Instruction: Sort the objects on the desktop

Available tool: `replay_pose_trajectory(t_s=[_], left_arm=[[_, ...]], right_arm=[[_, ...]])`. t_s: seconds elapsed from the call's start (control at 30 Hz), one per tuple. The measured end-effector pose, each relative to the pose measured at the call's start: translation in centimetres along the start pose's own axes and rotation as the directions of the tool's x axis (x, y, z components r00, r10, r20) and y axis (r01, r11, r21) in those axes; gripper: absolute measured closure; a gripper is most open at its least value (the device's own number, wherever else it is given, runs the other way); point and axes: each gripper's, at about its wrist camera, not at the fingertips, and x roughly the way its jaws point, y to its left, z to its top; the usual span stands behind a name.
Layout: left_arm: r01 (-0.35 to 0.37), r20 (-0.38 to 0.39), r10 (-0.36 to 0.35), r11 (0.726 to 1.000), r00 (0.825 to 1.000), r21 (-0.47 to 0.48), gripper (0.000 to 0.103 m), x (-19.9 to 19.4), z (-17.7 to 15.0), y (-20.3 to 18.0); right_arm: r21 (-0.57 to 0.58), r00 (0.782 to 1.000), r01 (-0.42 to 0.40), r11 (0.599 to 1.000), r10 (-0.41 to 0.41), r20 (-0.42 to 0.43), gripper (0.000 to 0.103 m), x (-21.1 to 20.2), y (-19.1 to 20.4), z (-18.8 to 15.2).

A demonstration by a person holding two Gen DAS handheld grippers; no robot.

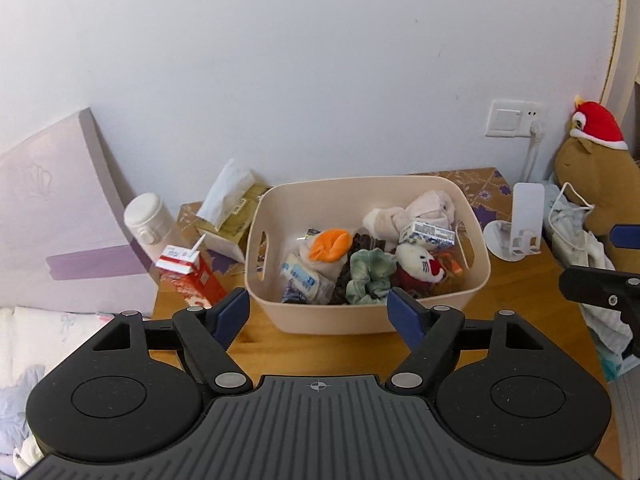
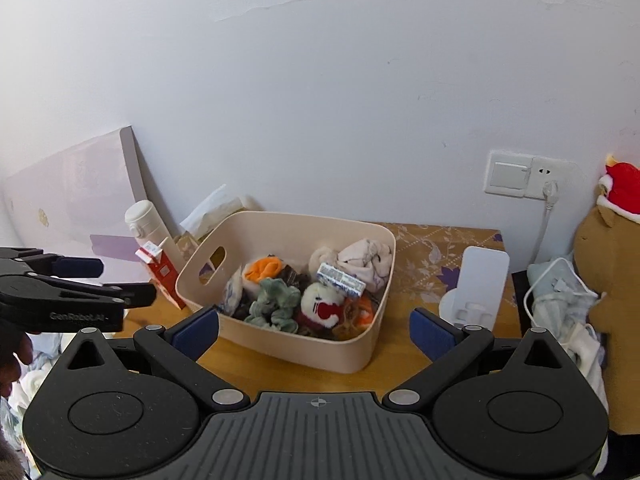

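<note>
Both hand-held grippers hover above a wooden table (image 1: 520,280), jaws spread apart and empty: the left gripper (image 1: 318,314) and the right gripper (image 2: 314,334). Just ahead of both sits a beige bin (image 1: 360,316) holding a green scrunchie (image 1: 368,276), a small white plush (image 2: 320,306) and what may be rolled socks. A red carton (image 1: 192,280) stands left of the bin.
</note>
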Motion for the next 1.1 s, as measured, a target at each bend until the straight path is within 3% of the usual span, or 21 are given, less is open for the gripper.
replay_pose_trajectory(t_s=[0.23, 0.57, 0.73, 0.9, 1.1], left_arm=[[0.018, 0.02, -0.017, 0.999, 1.0, -0.046, 0.026, -4.6, -1.2, 0.7], [0.039, 0.024, -0.038, 0.999, 0.999, -0.017, 0.025, -10.1, -4.0, 1.0], [0.013, 0.014, -0.013, 1.0, 1.0, -0.005, 0.023, -12.5, -5.8, 1.1], [0.032, -0.001, -0.032, 0.996, 0.999, -0.078, 0.023, -14.7, -6.7, 1.4], [0.01, 0.003, -0.01, 0.996, 1.0, -0.088, 0.023, -17.2, -7.6, 1.1]], right_arm=[[-0.054, 1.0, 0.014, 0.998, -0.013, 0.017, 0.0, -4.1, 1.2, -0.6], [-0.036, 0.999, 0.013, 0.999, -0.011, 0.048, 0.0, -9.9, 1.7, -1.6], [-0.022, 0.998, 0.021, 1.0, -0.02, 0.057, 0.0, -12.7, 1.3, -2.4], [-0.007, 0.998, 0.037, 0.999, -0.037, 0.044, 0.0, -14.5, 1.2, -3.4], [-0.008, 0.999, 0.038, 0.999, -0.038, 0.035, 0.0, -16.2, 1.1, -4.2]])
